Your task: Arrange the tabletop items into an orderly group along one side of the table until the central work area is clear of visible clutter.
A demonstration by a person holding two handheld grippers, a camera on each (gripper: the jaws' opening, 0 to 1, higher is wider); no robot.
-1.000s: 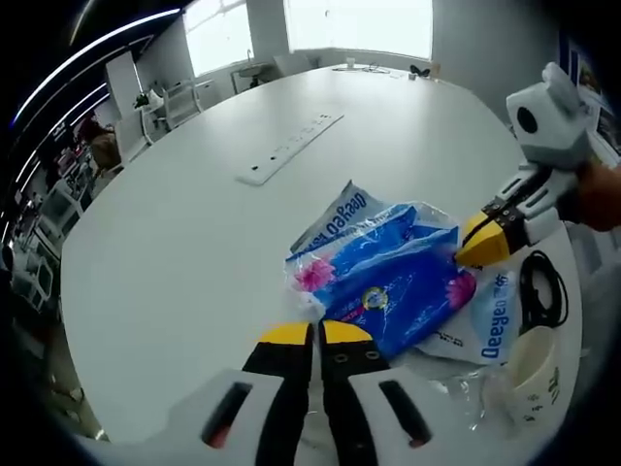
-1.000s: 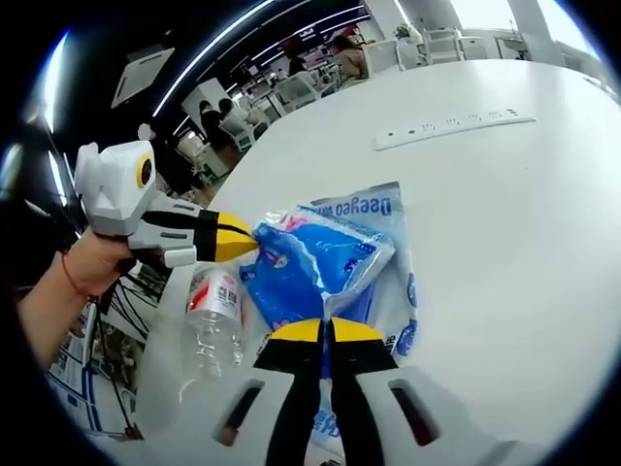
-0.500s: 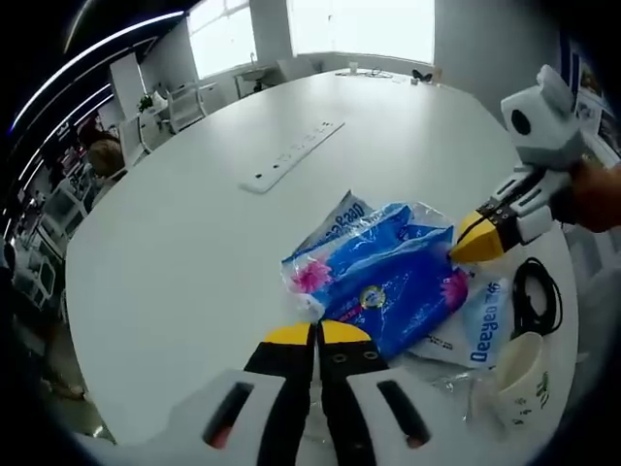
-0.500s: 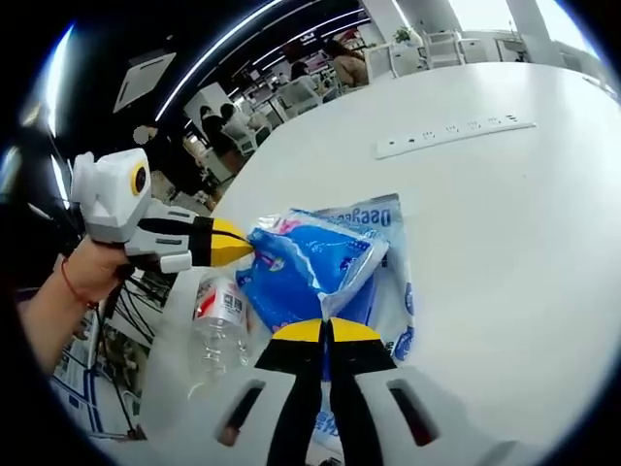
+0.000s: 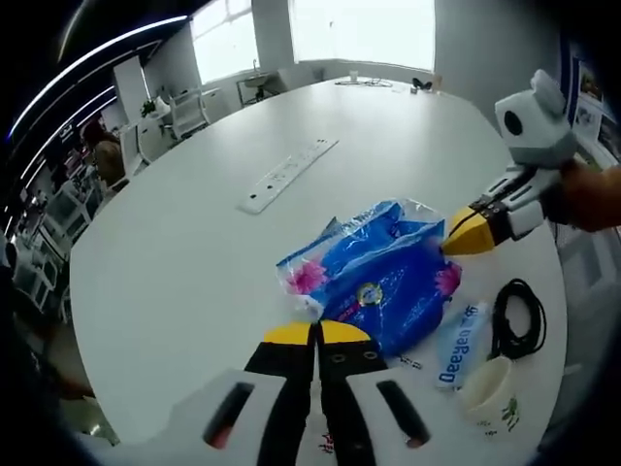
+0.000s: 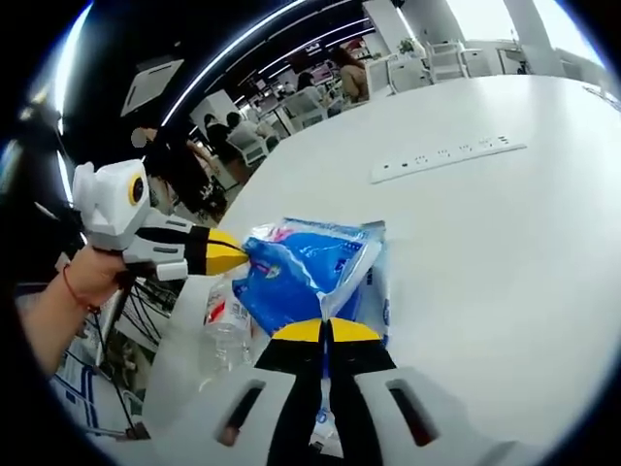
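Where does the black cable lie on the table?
In the left gripper view the coiled black cable lies at the right near the table's edge, beside the white-and-blue packet and just above the paper cup.

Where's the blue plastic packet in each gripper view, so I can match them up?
Left gripper view: blue packet at centre, just above this view's own jaws.
Right gripper view: blue packet left of centre, above the jaws.
Shared landmark: the white power strip beyond it.

Both tools clamped shut
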